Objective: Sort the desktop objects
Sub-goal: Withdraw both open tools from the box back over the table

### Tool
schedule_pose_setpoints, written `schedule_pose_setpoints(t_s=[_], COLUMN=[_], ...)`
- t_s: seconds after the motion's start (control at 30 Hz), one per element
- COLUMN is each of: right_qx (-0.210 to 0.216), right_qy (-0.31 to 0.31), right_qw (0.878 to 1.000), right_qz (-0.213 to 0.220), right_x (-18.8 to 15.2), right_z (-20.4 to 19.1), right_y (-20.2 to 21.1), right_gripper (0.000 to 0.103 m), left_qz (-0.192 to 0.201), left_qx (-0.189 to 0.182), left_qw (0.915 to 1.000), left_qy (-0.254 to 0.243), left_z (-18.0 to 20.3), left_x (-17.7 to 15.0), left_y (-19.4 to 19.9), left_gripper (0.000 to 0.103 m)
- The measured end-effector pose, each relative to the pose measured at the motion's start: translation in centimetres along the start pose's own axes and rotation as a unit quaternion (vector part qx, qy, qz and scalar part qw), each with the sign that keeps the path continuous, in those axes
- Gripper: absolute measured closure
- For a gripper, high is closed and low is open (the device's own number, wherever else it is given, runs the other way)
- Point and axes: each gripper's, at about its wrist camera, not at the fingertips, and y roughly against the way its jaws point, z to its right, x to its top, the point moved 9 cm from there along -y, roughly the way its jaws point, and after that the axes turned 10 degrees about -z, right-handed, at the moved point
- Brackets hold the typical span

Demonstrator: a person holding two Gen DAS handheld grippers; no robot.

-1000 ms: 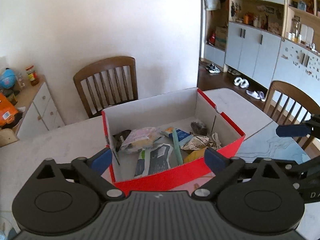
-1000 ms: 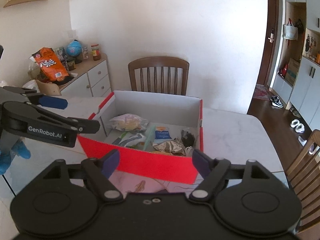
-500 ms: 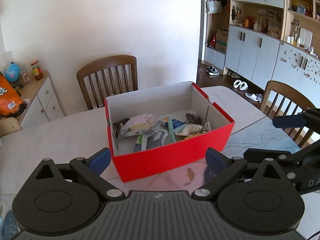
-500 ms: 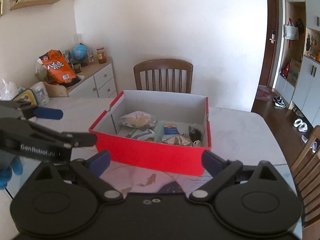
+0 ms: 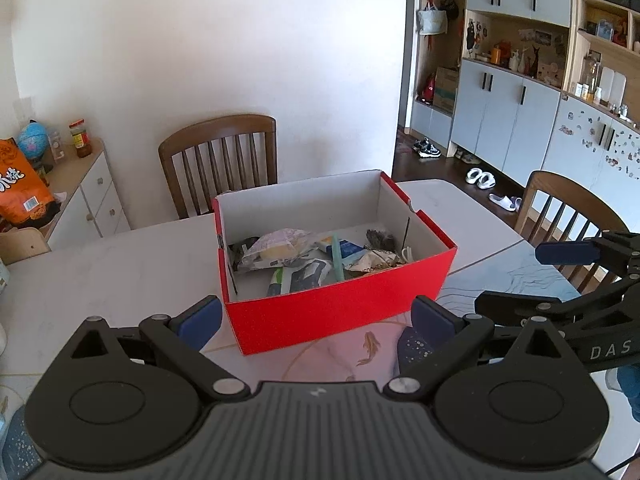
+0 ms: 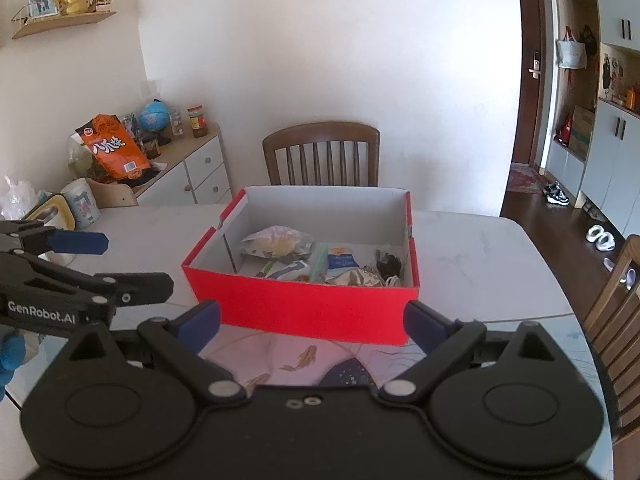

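Both claws, left claw (image 5: 316, 318) and right claw (image 6: 312, 318), gape empty before the red box (image 5: 340, 312)

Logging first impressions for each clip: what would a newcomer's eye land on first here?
The red box in the middle of the white table, its white inside littered with snack wrappers and a pale green stick. Next, the two black grippers with blue pads, left gripper and right gripper, both open just short of the box.
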Motion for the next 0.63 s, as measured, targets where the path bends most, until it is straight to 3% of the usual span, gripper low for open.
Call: schedule_pose_setpoints(t_s=[0.63], right_qx=[-0.003], right_qy=[-0.039], right_qw=[0.999], right_qz=[0.005], right_x=[-1.5], right_z=[1.1], right_y=[1.4], right_gripper=[0.004], left_qz=[-0.012], left_qx=[-0.002], left_qw=[0.9999], left_qy=[-0.012], left_z=[0.6], left_x=[-1.2], left_y=[0.1], left_gripper=[0.002])
